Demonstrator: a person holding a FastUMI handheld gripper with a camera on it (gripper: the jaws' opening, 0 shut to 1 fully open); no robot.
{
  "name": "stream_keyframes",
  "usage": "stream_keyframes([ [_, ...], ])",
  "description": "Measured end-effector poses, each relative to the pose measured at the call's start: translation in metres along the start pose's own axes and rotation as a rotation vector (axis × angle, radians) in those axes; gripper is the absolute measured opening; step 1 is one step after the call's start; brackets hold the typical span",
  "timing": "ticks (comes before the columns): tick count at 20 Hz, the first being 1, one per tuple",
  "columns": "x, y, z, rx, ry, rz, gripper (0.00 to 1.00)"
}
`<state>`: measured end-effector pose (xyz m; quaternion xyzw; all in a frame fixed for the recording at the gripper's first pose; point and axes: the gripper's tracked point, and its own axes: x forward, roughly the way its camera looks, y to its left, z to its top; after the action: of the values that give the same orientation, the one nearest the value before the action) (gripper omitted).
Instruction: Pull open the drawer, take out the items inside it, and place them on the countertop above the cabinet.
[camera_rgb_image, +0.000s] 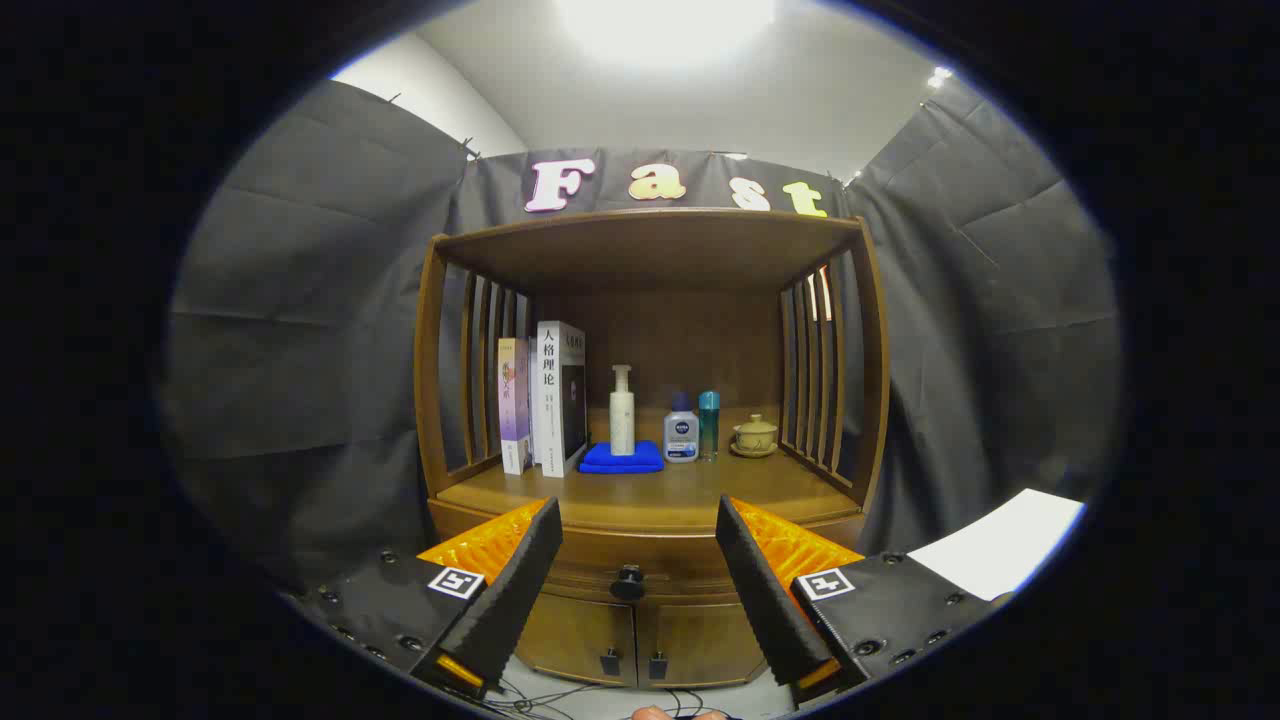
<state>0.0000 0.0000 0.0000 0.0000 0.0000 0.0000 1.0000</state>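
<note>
A wooden cabinet (650, 400) stands ahead of the gripper (637, 560), against the dark cloth wall of the booth, and it has slatted sides and a roof over an open shelf space. Its worktop (690, 490) carries several things in a row near the back. Two books (545, 400) stand upright at the left, with their spines to the front. Next to them a blue cloth (622, 459) lies folded flat, and a white pump bottle (622, 412) stands upright on it. To the right of the cloth there is a small pale bottle with a blue cap (681, 432), then a slim teal bottle (709, 424) just beside it, and then a small lidded tea cup on a saucer (755, 436) near the right slats. Under the worktop the drawer (640, 570) runs across the width of the cabinet, so its long axis is left to right, and its front faces the gripper. It is closed. Its dark round knob (628, 581) sits in the middle of the front and points straight toward the gripper. Below the drawer two small doors (640, 640) are closed as well. The fingers (520, 580) are spread wide and hold nothing; the knob shows in the gap between them, a little beyond their tips. A white sheet (1000, 550) lies off to the right of the cabinet.
</note>
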Motion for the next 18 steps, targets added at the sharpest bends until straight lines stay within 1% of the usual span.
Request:
stream_keyframes([
  [6,0.003,-0.004,0.000,-0.003,-0.003,-0.006,0.98],
  [9,0.008,-0.011,-0.001,-0.003,-0.005,-0.027,0.98],
  [16,0.035,-0.019,-0.027,0.002,0.024,-0.058,0.98],
  [18,0.046,-0.014,-0.041,0.005,0.047,-0.049,0.98],
])
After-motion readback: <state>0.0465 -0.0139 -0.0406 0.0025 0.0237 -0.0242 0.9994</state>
